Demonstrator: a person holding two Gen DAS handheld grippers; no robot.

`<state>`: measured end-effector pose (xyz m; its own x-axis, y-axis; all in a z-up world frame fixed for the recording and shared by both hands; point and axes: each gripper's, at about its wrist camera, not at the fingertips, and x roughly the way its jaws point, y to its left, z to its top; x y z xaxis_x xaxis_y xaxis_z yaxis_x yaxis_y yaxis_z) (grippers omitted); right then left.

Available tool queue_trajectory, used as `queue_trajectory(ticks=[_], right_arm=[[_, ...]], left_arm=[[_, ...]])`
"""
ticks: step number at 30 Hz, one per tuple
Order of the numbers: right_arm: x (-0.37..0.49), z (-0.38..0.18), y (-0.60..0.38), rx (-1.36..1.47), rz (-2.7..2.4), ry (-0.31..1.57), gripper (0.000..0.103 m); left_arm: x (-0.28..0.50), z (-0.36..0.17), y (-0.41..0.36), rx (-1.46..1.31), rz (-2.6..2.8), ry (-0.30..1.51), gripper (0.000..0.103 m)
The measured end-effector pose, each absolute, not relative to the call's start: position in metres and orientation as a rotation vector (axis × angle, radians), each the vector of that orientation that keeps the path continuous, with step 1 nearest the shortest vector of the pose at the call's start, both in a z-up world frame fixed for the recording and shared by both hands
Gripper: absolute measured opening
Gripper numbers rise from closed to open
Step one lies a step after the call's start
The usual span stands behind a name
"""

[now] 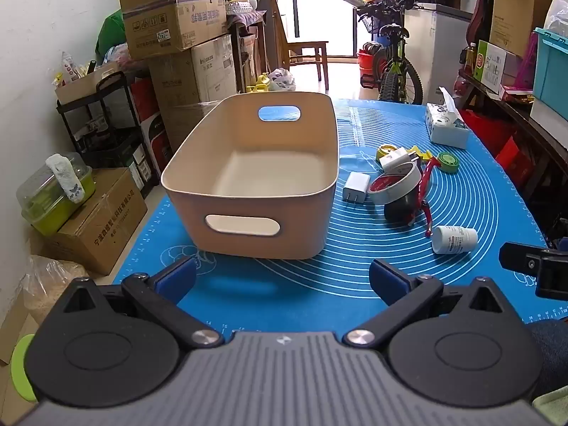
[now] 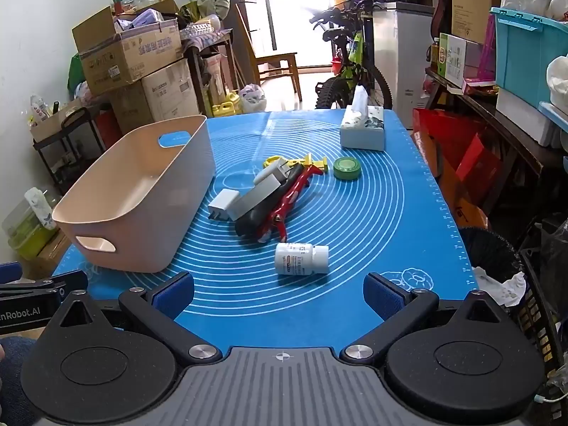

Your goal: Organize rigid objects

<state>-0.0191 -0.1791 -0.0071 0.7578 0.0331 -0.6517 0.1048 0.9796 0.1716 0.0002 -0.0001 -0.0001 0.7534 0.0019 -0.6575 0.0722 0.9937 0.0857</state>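
Note:
A beige plastic bin (image 1: pixel 248 220) (image 2: pixel 117 241) with handle cut-outs stands empty on the left of the blue mat. Right of it lies a loose pile: a white charger plug (image 1: pixel 356 186) (image 2: pixel 223 206), a roll of white tape (image 1: pixel 392 181) (image 2: pixel 254 198), red-handled pliers (image 1: pixel 424 195) (image 2: pixel 289 197), yellow pieces (image 2: pixel 309 162) and a green round tin (image 1: pixel 448 161) (image 2: pixel 347 168). A white pill bottle (image 1: pixel 455 239) (image 2: pixel 301 258) lies on its side nearest me. My left gripper (image 1: pixel 282 280) is open just before the bin. My right gripper (image 2: pixel 278 293) is open just short of the bottle.
A tissue box (image 1: pixel 445 126) (image 2: pixel 362 128) stands at the mat's far right. Stacked cardboard boxes (image 1: pixel 177 35) and a black cart (image 1: pixel 103 124) crowd the left wall. A bicycle (image 1: pixel 394 67) stands behind the table, and shelves with a teal crate (image 2: pixel 529 53) line the right.

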Motion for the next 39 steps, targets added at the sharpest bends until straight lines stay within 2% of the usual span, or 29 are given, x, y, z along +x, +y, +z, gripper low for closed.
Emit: queue_trajectory(ticks=[39], right_arm=[[-0.019, -0.0073, -0.1789, 0.194, -0.041, 0.71, 0.101]], left_arm=[[0.0004, 0.0005, 0.0004, 0.114, -0.034, 0.71, 0.102]])
